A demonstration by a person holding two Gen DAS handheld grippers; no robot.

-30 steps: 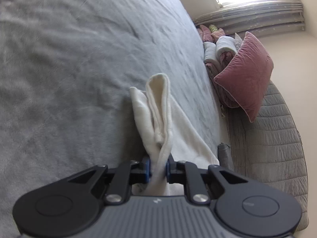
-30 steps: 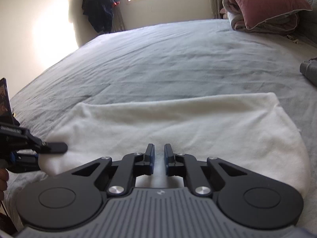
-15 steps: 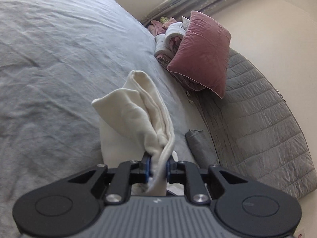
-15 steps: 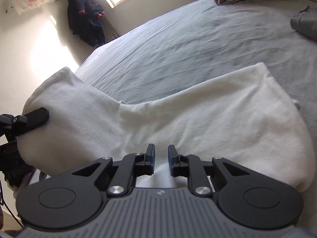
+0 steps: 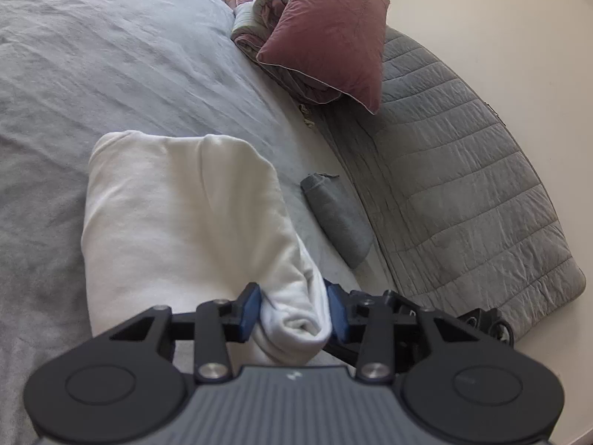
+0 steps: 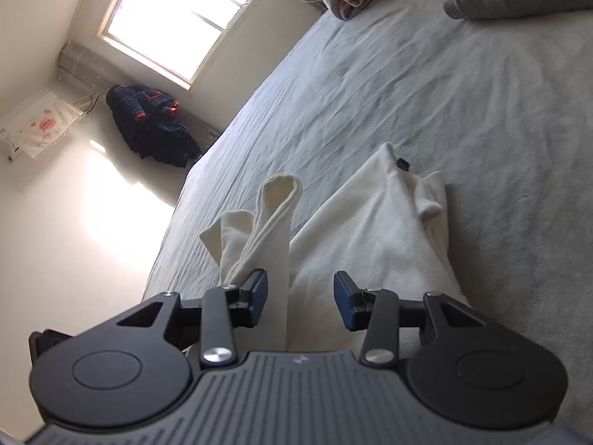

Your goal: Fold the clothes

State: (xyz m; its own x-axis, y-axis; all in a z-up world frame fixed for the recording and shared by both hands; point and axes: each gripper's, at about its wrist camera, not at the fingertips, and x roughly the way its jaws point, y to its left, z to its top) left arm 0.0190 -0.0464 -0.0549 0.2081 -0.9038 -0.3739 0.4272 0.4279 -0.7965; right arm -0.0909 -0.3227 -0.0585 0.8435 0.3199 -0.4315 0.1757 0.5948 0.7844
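Cream garment (image 5: 178, 218) lies on the grey bedspread (image 5: 111, 66), doubled over into a thick soft slab with a rounded far fold. Fleecy surface, no print. From my right tongs' camera its loose end (image 6: 267, 218) stands up in a narrow doubled strip with a stitched hem, and a small dark tag (image 6: 402, 165) shows at the far edge of the flat part.

My left tongs (image 5: 294, 315): a rolled corner of the garment sits between the blue pads (image 5: 249, 311), filling the gap. Jaws have just been opening; whether the pads press the cloth I cannot tell. My right tongs (image 6: 300, 296): jaws have just been opening too, now standing clearly apart. The upright strip rises by the left pad, the flat part runs under the gap, nothing pinched.

A second ago the garment was spread wide and flat before the right tongs, and the left tongs were clamped tight on a thin pinch of it. Now the halves are laid together into one pile.

Beyond the garment: a small folded grey item (image 5: 335, 218) just to its right on the bed, then a quilted grey cover (image 5: 463, 170). Farther off, a pink pillow (image 5: 330, 29) on bundled bedding. Past the garment's far end, a window (image 6: 181, 15) and a dark jacket (image 6: 152, 122) hanging on the wall.
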